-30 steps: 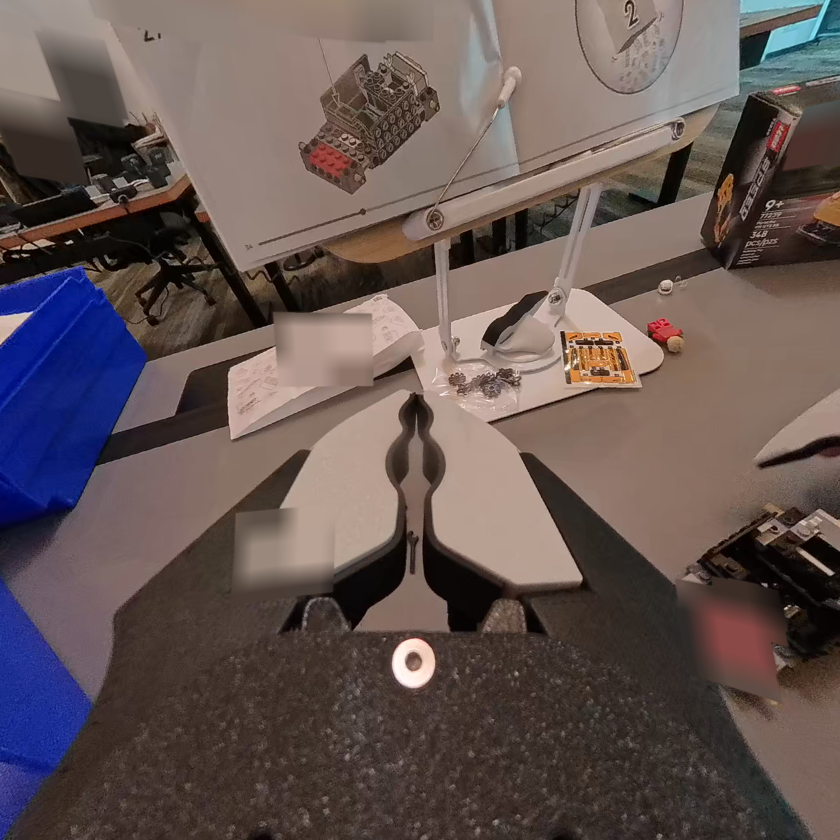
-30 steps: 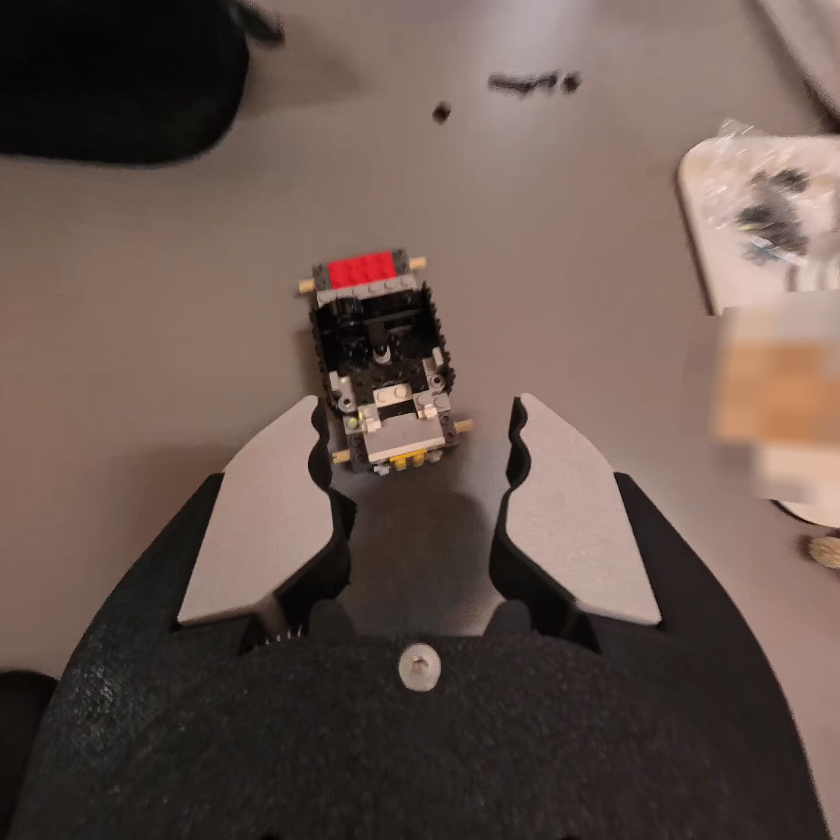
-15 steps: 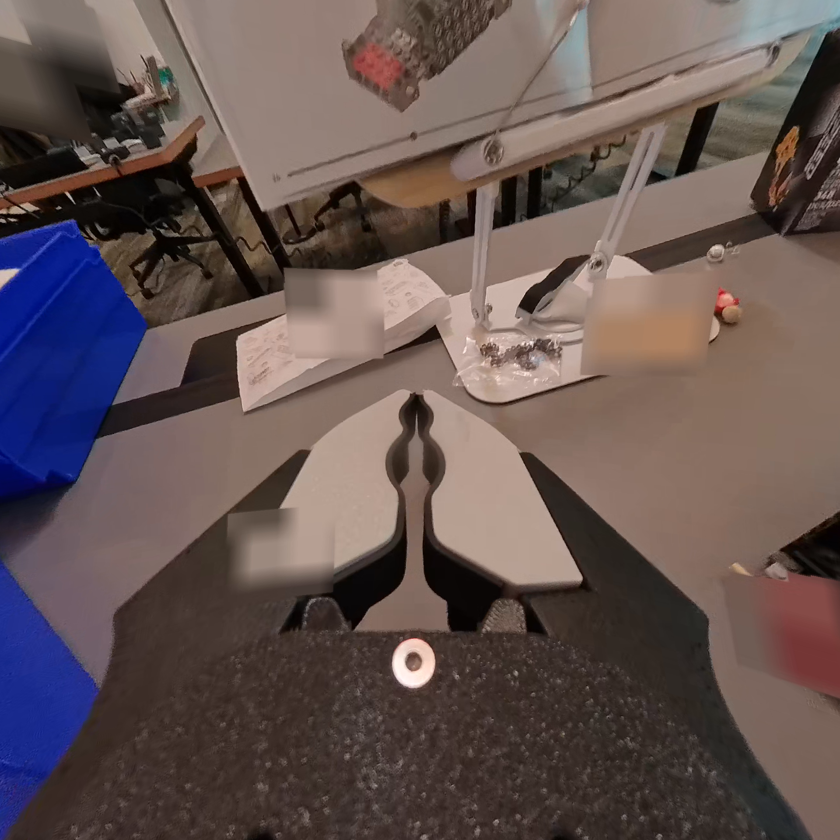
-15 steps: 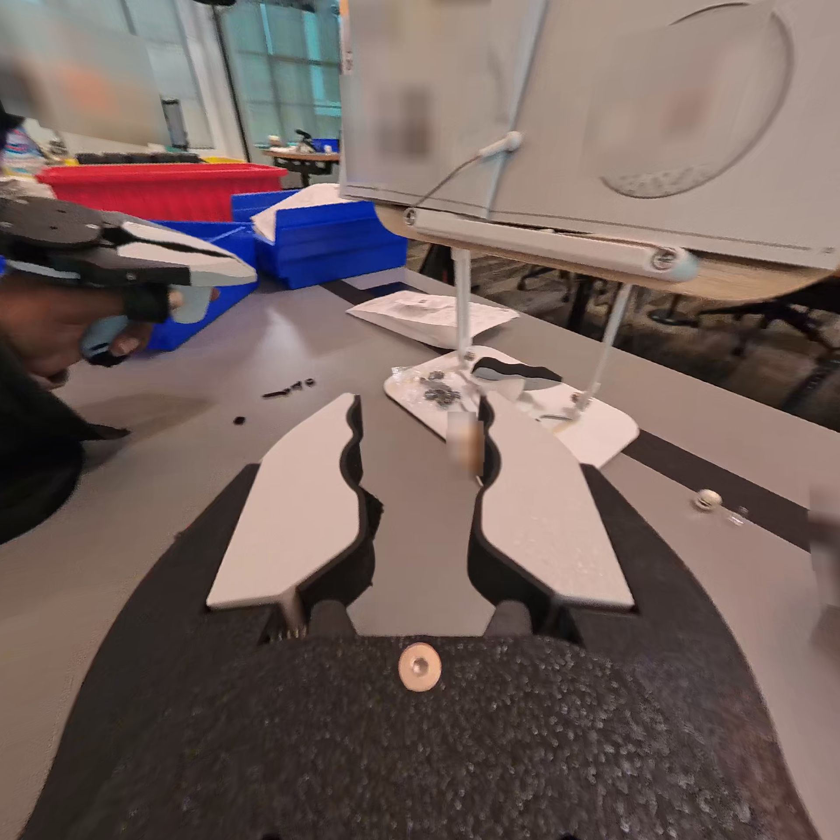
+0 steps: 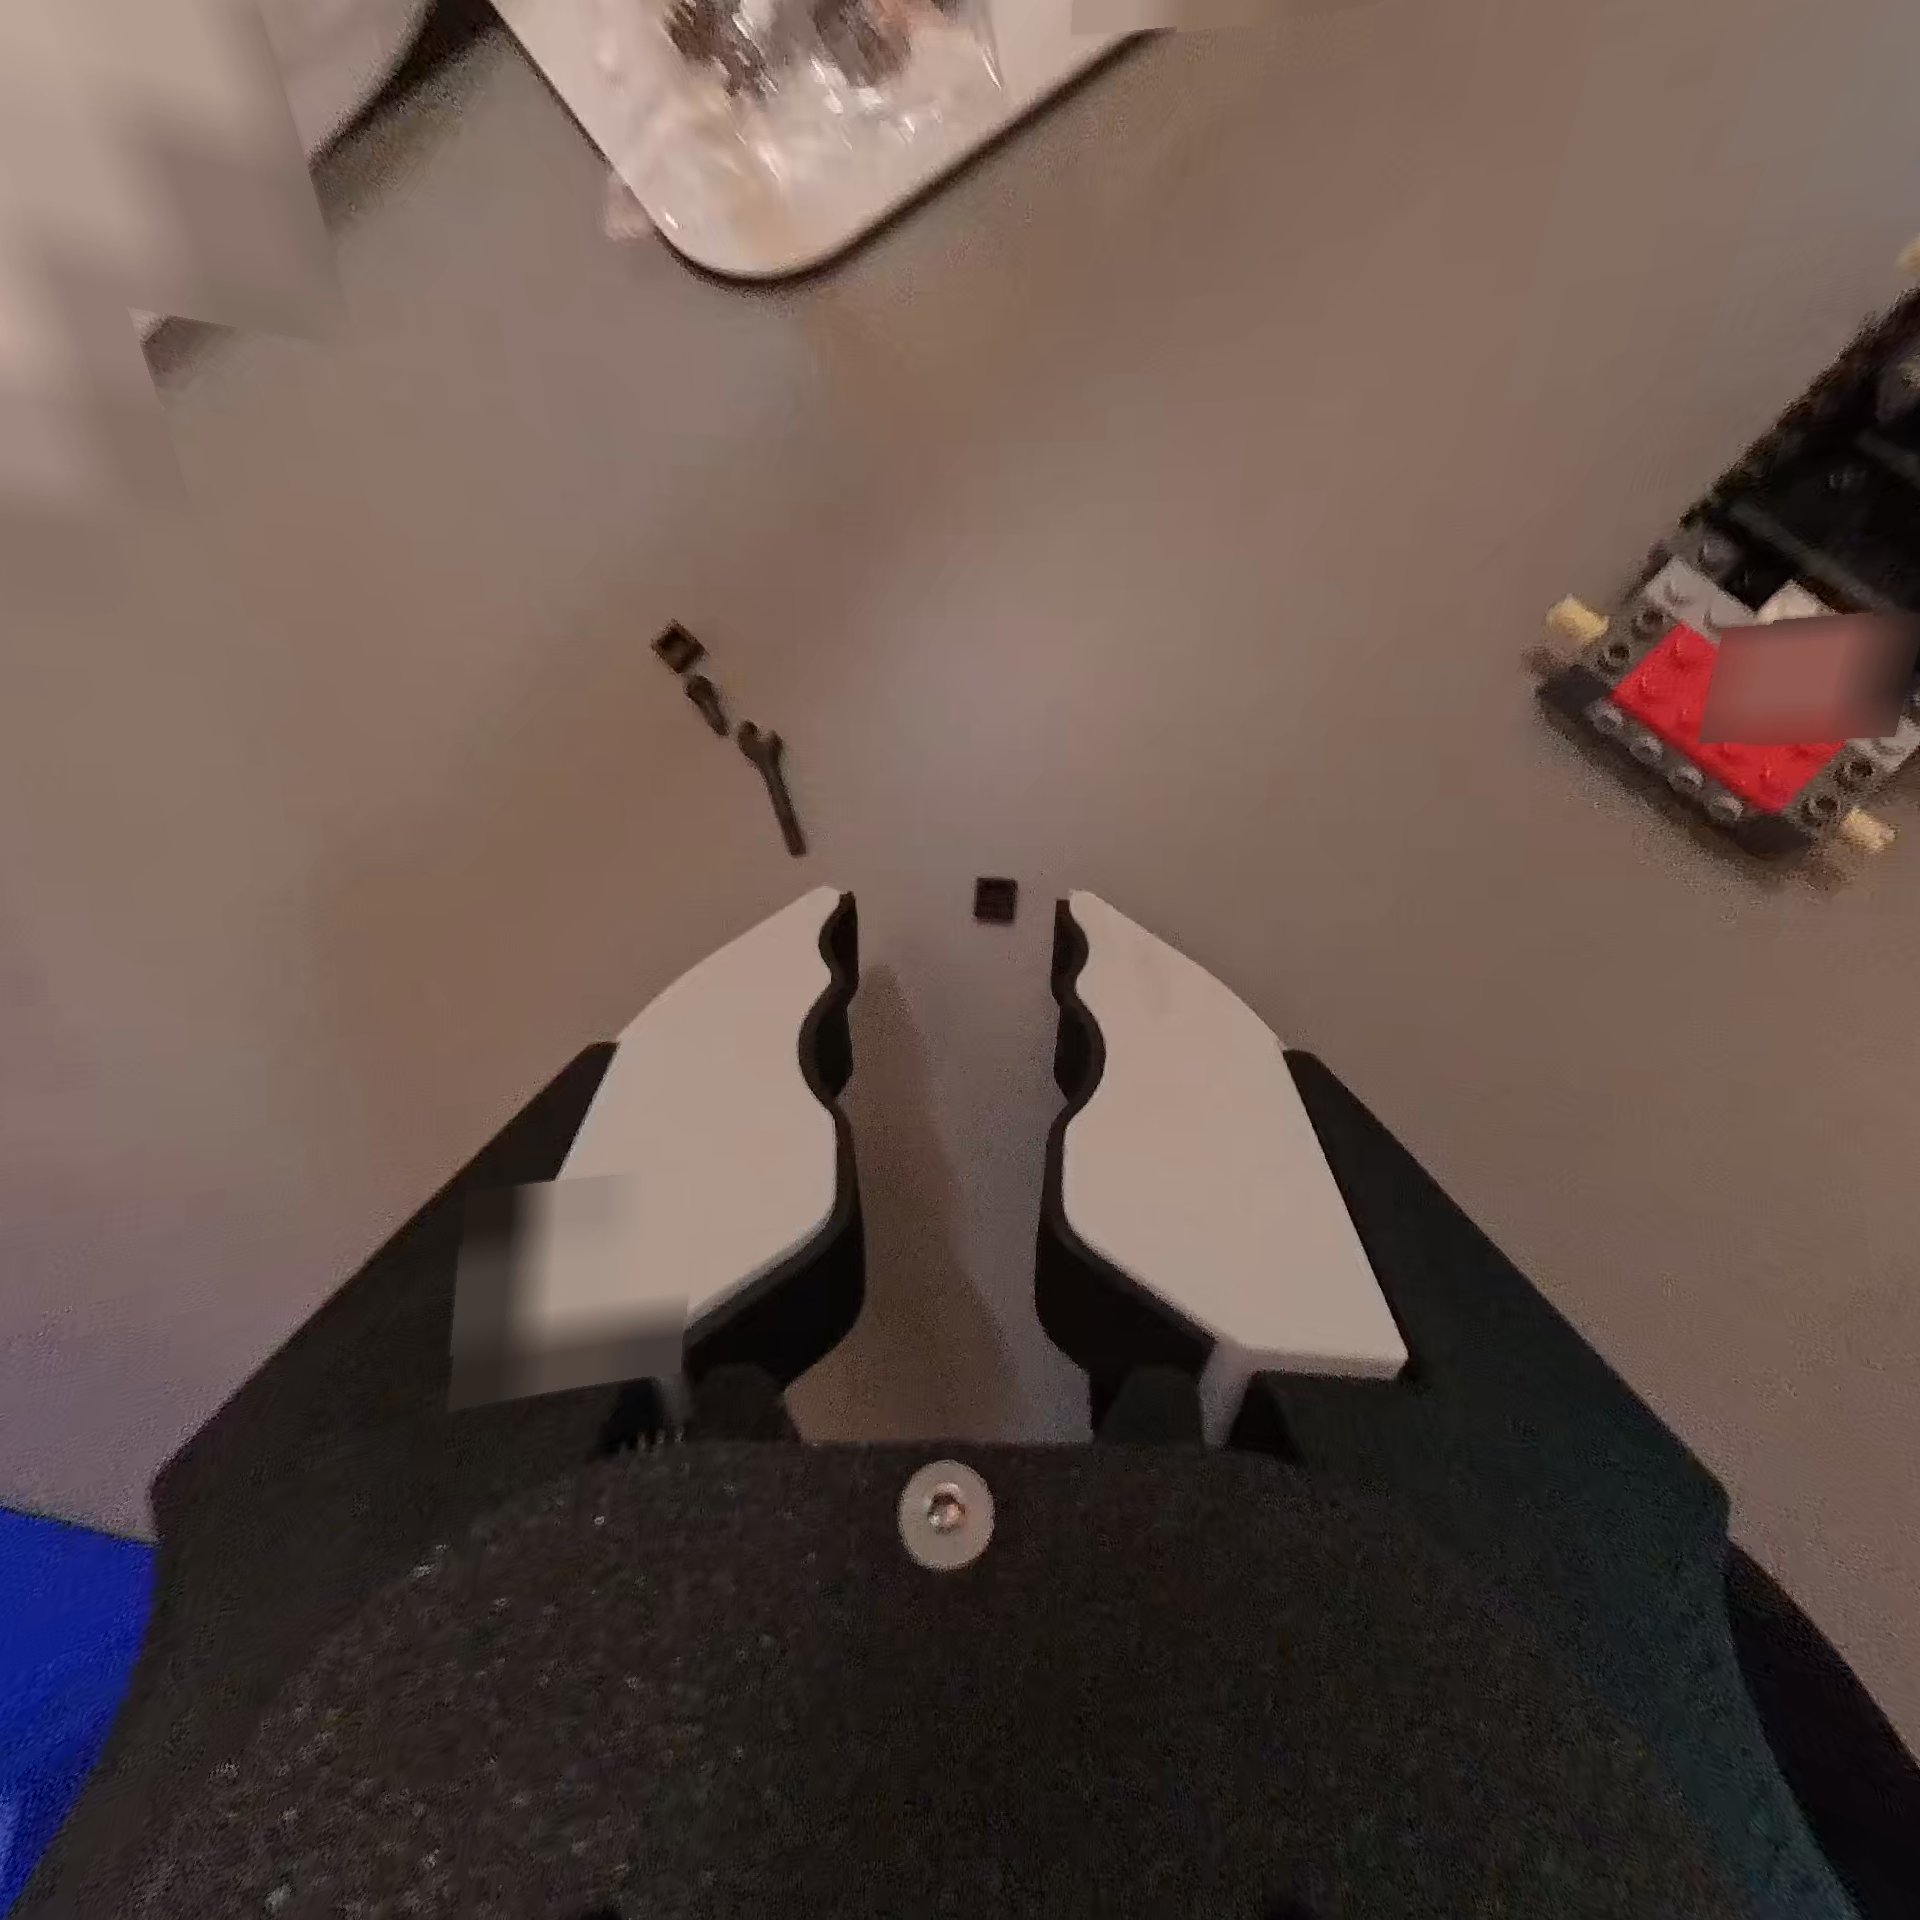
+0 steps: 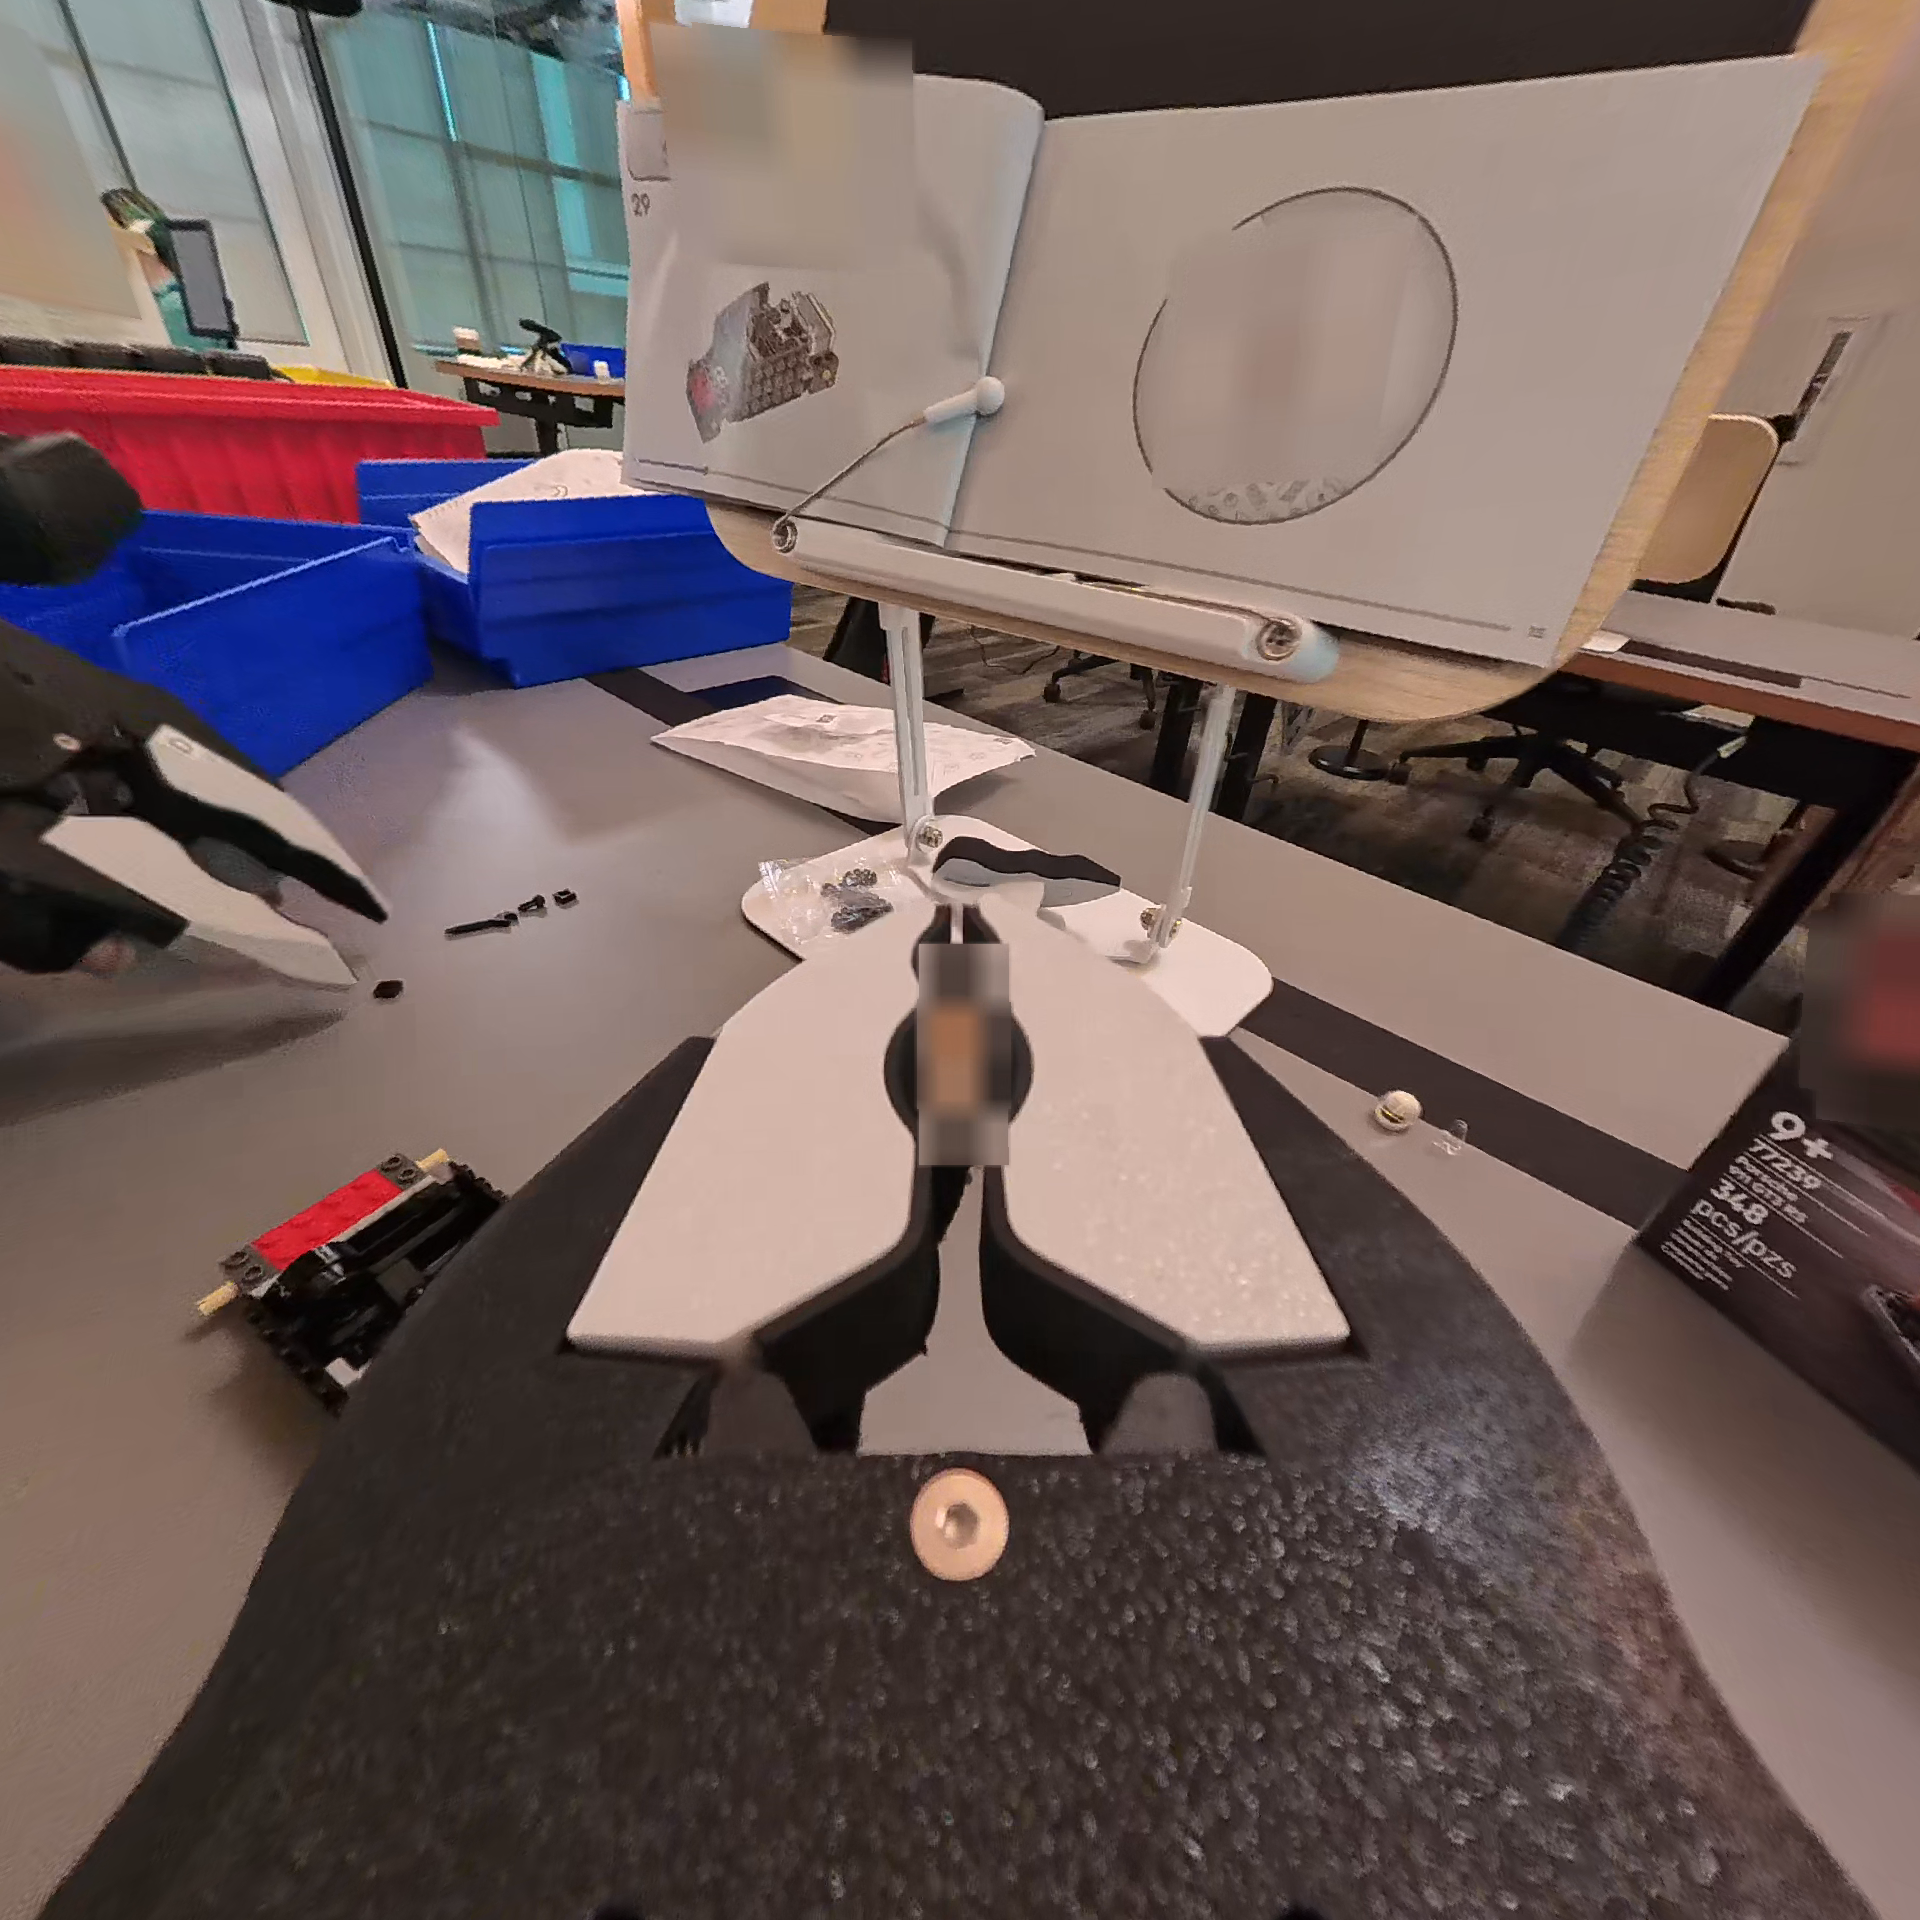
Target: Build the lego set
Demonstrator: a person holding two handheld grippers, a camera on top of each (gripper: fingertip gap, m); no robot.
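Blue bins (image 6: 582, 592) at the tabletop's (image 6: 520, 1039) far edge hold papers. Left hand-held gripper (image 5: 954, 906) is spread over a tiny black piece (image 5: 993, 898); right hand-held gripper (image 6: 961, 925) is pressed together — what it pinches is blurred.

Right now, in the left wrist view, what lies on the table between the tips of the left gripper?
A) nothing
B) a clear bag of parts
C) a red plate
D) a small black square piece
D: the left gripper is open, and a small black square piece lies on the grey table between its tips, nearer the right finger.
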